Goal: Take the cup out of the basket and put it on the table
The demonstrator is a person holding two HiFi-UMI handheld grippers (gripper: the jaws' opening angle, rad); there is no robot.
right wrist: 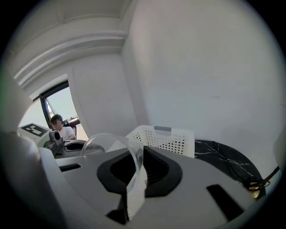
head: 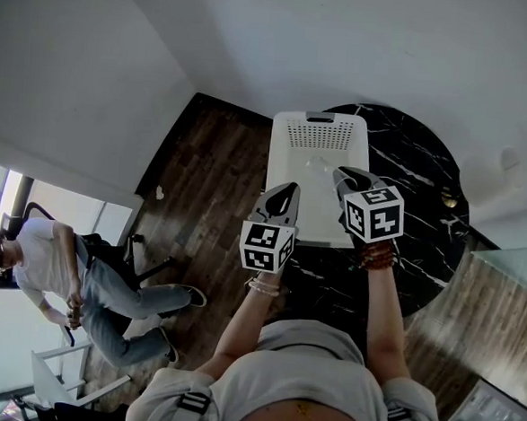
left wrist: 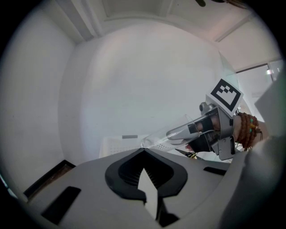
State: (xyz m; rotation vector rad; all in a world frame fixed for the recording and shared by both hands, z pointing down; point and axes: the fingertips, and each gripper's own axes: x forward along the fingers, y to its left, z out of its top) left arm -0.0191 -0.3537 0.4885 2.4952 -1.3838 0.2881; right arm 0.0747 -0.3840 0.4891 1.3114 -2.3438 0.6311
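Note:
A clear plastic cup (head: 319, 167) hangs tilted over the white perforated basket (head: 319, 119), which stands on the round black marble table (head: 416, 216). My right gripper (head: 338, 174) is shut on the cup's wall; in the right gripper view the cup's rim (right wrist: 105, 141) arcs up from between the jaws of that gripper (right wrist: 134, 165). My left gripper (head: 287, 191) hovers at the basket's near left edge, shut and holding nothing. In the left gripper view, the right gripper (left wrist: 172, 133) holds the cup (left wrist: 156, 139) above the basket (left wrist: 120, 145).
A small gold object (head: 449, 201) lies at the table's right side. White walls stand close behind the basket (right wrist: 163, 138). To the left is dark wooden floor, where a seated person (head: 52, 271) and a chair are.

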